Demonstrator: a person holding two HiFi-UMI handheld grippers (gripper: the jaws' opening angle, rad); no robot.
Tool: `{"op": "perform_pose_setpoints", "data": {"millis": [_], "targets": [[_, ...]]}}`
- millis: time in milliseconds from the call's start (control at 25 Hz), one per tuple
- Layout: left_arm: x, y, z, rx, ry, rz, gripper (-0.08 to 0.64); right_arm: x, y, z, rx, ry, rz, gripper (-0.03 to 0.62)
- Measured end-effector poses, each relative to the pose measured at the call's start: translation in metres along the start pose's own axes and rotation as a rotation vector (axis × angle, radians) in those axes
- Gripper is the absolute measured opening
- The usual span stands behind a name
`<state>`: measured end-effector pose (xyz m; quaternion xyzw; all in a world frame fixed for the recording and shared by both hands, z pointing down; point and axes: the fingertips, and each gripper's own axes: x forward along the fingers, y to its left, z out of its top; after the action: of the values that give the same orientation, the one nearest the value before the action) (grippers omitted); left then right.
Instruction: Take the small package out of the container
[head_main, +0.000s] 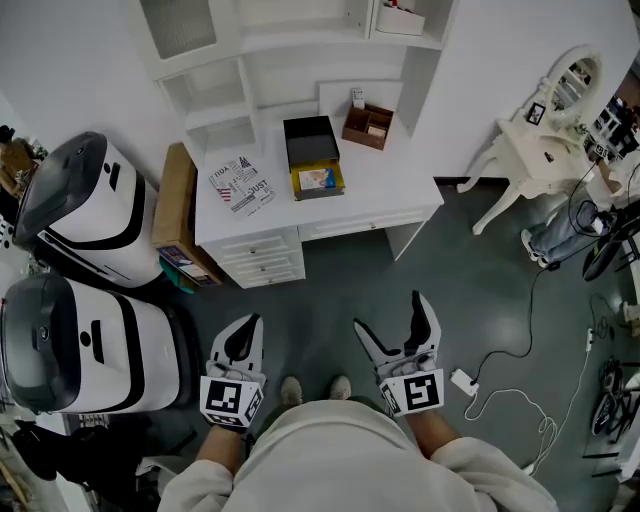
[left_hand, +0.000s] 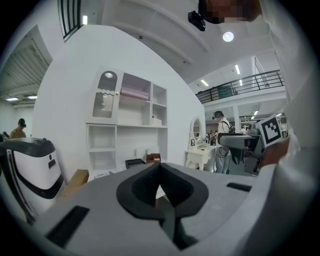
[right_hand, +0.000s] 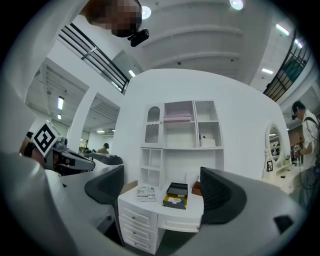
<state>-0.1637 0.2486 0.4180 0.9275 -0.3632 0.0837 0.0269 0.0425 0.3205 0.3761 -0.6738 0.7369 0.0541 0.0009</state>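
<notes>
On the white desk (head_main: 380, 190) stands the container (head_main: 313, 155), a black box with its lid up and a yellow inside. A small light package (head_main: 317, 179) lies in the yellow part. The right gripper view shows the container (right_hand: 175, 194) and the package (right_hand: 173, 201) far ahead, between the jaws. My right gripper (head_main: 388, 312) hangs over the floor well short of the desk, its jaws wide open and empty (right_hand: 162, 171). My left gripper (head_main: 248, 335) is beside it, also short of the desk, its jaws closed together on nothing (left_hand: 160, 167).
A printed paper (head_main: 241, 183) and a brown wooden box (head_main: 367, 125) also sit on the desk, below a white shelf unit (head_main: 300, 50). A cardboard box (head_main: 175, 210) leans at the desk's left. Two white-and-black machines (head_main: 80, 210) stand left; a vanity table (head_main: 545, 140) and floor cables (head_main: 520, 390) are right.
</notes>
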Motion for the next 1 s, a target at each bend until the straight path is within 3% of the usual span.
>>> {"op": "perform_pose_setpoints", "data": {"millis": [520,1000], "targets": [[0.018,-0.028,-0.013,-0.002,0.034,0.055,0.008,-0.008,-0.042,-0.013,-0.008,0.001,0.056,0.448],[0.111,0.031,-0.028,-0.054,0.036,0.046,0.008,0.092,-0.069,-0.038,-0.035,0.031,0.067,0.447]]}}
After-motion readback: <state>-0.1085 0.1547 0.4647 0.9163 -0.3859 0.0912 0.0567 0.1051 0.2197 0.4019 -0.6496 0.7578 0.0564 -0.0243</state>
